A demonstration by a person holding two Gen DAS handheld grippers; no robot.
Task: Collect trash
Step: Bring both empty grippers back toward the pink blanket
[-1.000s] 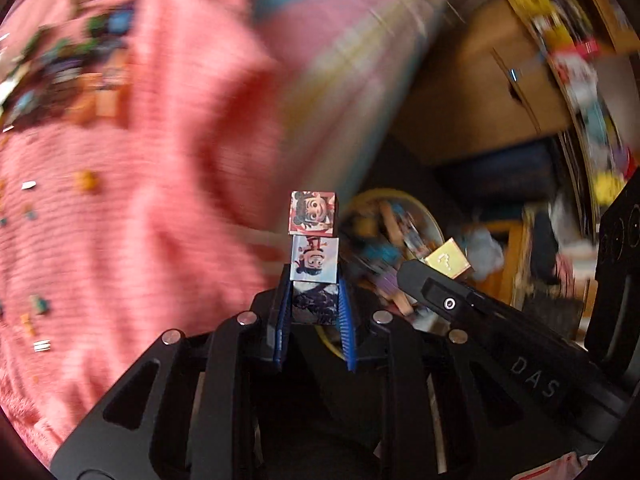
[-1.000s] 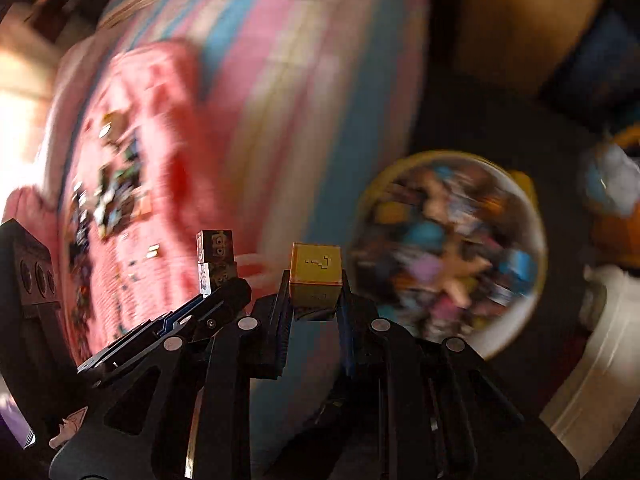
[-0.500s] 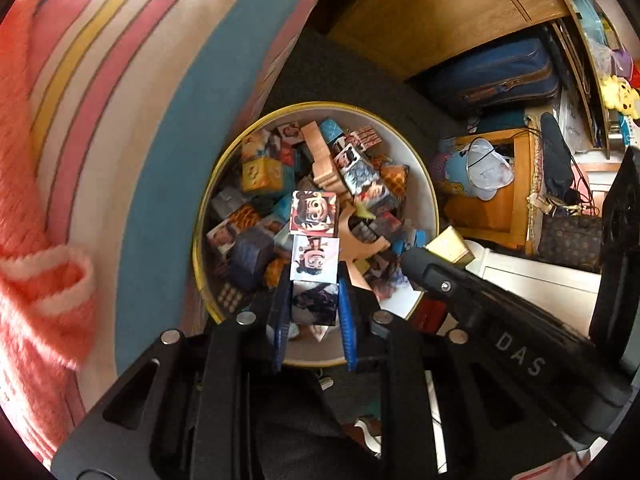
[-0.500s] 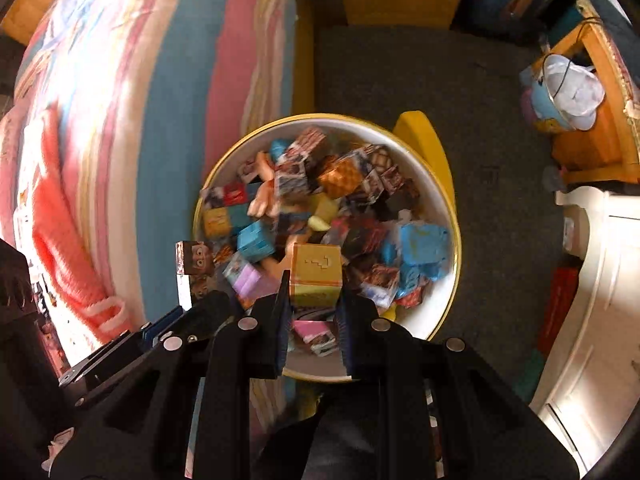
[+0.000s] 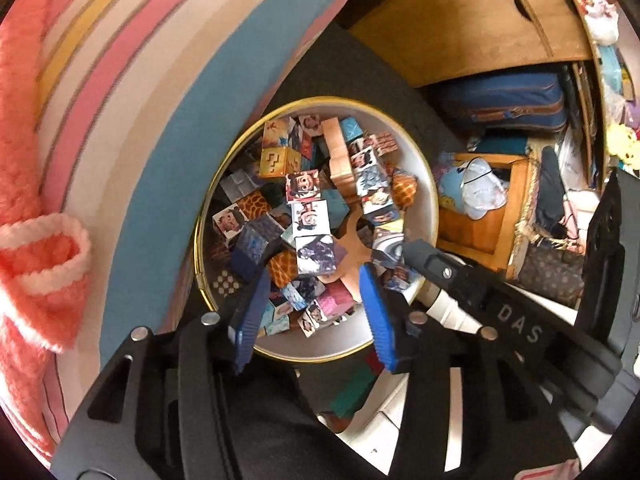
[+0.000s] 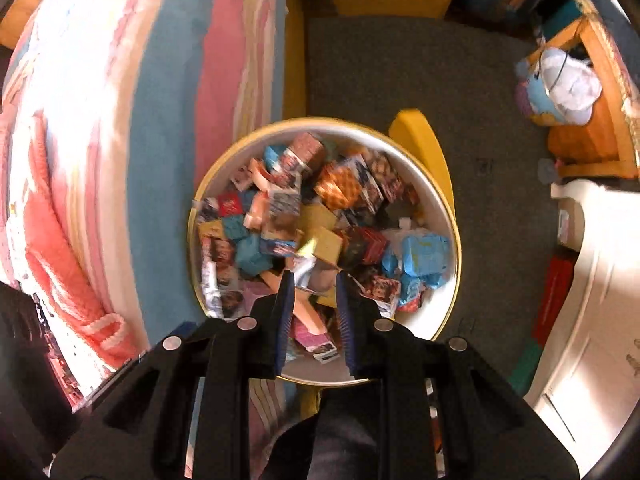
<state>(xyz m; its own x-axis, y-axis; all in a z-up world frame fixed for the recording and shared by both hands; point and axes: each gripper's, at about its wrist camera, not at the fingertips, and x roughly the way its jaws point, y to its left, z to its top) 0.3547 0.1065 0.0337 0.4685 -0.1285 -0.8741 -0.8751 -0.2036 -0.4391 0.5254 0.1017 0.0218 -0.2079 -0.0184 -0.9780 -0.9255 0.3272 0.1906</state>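
Observation:
A round white bin (image 5: 320, 346) with a gold rim stands on the dark floor beside the bed, full of picture cubes. My left gripper (image 5: 313, 274) hangs open above it. A strip of three joined picture cubes (image 5: 310, 220) lies free just past its blue fingertips, over the heap. In the right wrist view the bin (image 6: 438, 208) is below my right gripper (image 6: 315, 276), which is open with nothing between its pads. A yellow cube (image 6: 326, 242) sits tilted and blurred just beyond the tips, among the heap. One finger of the right gripper (image 5: 434, 258) reaches in over the bin's right side.
A striped bedcover (image 5: 160, 120) and a pink knitted blanket (image 5: 36, 240) fill the left. Wooden furniture (image 5: 460, 20), a blue case (image 5: 500, 100), a wooden crate with soft toys (image 6: 580, 120) and a white cabinet (image 6: 580, 300) ring the grey carpet (image 6: 380, 80). A yellow piece (image 6: 416, 136) touches the bin.
Both grippers swung from the bed to above the bin, then opened. The three-cube strip left the left fingers and the yellow cube left the right fingers, dropping toward the heap.

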